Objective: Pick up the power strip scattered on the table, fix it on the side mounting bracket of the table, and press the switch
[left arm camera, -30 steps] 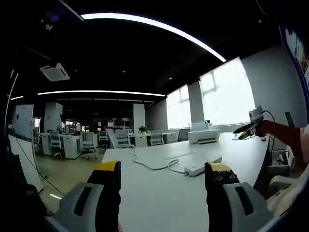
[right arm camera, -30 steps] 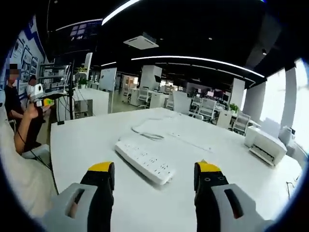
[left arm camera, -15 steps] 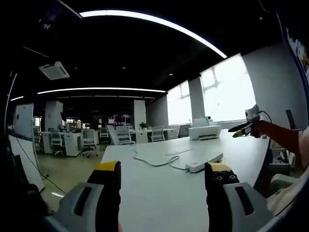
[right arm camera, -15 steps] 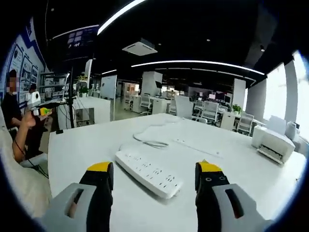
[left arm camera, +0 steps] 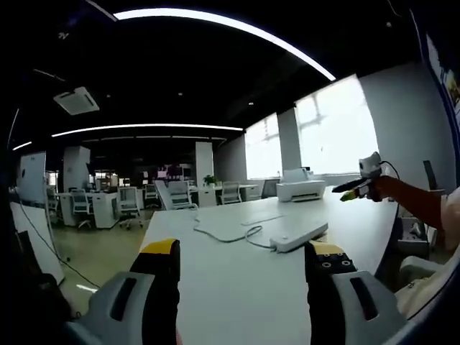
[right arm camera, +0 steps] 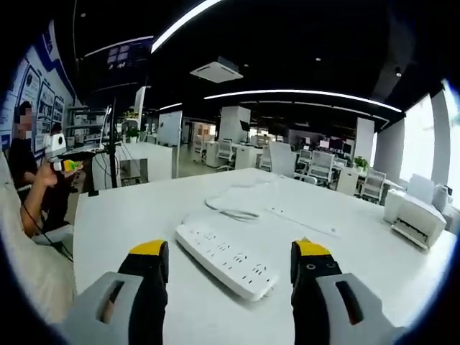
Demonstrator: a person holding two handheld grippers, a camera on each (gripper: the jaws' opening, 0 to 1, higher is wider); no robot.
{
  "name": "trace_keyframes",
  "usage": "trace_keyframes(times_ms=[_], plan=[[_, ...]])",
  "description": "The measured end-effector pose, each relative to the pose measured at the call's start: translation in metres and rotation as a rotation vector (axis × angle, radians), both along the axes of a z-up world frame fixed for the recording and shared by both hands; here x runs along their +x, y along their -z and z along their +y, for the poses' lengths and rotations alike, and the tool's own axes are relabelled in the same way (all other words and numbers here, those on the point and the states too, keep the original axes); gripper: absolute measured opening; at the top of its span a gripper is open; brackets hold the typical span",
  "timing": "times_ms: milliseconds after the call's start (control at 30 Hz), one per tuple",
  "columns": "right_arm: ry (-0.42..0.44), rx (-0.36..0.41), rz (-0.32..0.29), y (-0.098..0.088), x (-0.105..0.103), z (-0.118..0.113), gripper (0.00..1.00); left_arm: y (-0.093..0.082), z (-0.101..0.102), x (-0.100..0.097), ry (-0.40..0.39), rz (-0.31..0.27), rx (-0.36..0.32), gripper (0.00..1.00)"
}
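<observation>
A white power strip (right arm camera: 226,260) lies flat on the white table (right arm camera: 129,215), its cable (right arm camera: 231,213) looping away behind it. My right gripper (right arm camera: 228,260) is open, low over the table, with the strip's near end between the yellow-tipped fingers (right arm camera: 149,253). In the left gripper view the same strip (left arm camera: 297,234) is seen edge-on ahead and to the right, its cable (left arm camera: 223,236) curling left. My left gripper (left arm camera: 243,253) is open and holds nothing, short of the strip.
A white printer (right arm camera: 418,220) (left arm camera: 300,190) stands at the table's far end. Another person's sleeve with a gripper (left arm camera: 357,188) reaches in at the right of the left gripper view; a seated person (right arm camera: 29,172) is at the left of the right gripper view. Office desks and chairs (left arm camera: 129,204) lie beyond.
Both views have dropped and levelled toward the table. The strip looks a little closer between the right jaws and more edge-on in the left gripper view. Both grippers remain open.
</observation>
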State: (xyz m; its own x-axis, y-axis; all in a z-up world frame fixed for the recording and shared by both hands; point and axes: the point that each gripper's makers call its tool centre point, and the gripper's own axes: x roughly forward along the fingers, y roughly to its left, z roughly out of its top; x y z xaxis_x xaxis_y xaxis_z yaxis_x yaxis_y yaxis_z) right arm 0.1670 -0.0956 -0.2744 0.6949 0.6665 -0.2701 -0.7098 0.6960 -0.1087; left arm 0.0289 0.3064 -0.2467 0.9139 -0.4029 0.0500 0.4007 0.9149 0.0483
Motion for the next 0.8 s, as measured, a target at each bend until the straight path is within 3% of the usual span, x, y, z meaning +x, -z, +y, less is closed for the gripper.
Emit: trace_keyframes(times_ms=[400, 800], plan=[[-0.085, -0.060, 0.054, 0.021, 0.008, 0.008, 0.67, -0.004, -0.006, -0.002, 0.015, 0.000, 0.013, 0.75], [-0.065, -0.157, 0.103, 0.044, 0.027, 0.004, 0.67, -0.006, -0.012, -0.004, 0.028, -0.006, 0.021, 0.75]])
